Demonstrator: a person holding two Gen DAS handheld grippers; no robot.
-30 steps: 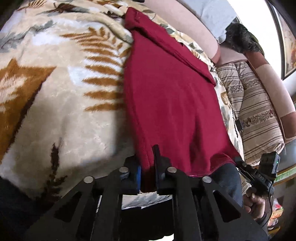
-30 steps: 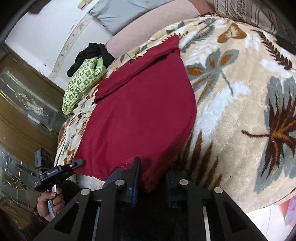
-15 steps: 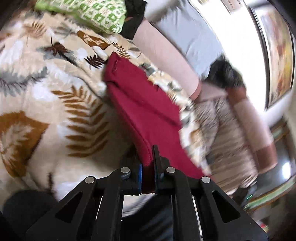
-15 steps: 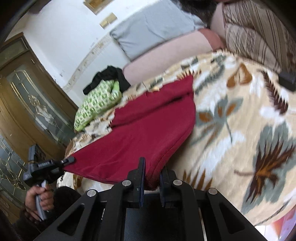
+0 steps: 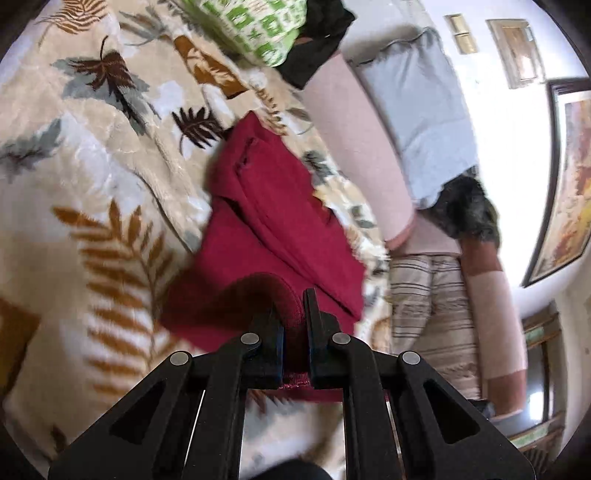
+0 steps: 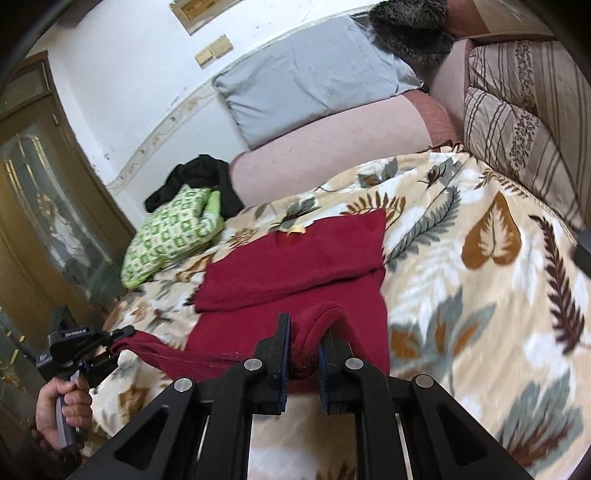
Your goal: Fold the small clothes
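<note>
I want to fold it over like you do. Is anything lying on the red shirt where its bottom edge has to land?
Nothing visible. Both tongs, left and right, pinch the red shirt's near edge. The folded top part ahead looks bare. The green patterned cloth lies beside it on the leaf blanket, not on it.

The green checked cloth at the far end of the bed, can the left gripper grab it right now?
Probably not yet. The left gripper is shut on the red garment, and the green checked cloth lies well beyond it.

Black tool (image 5: 294, 332) arms, silver rivets, blue pads
</note>
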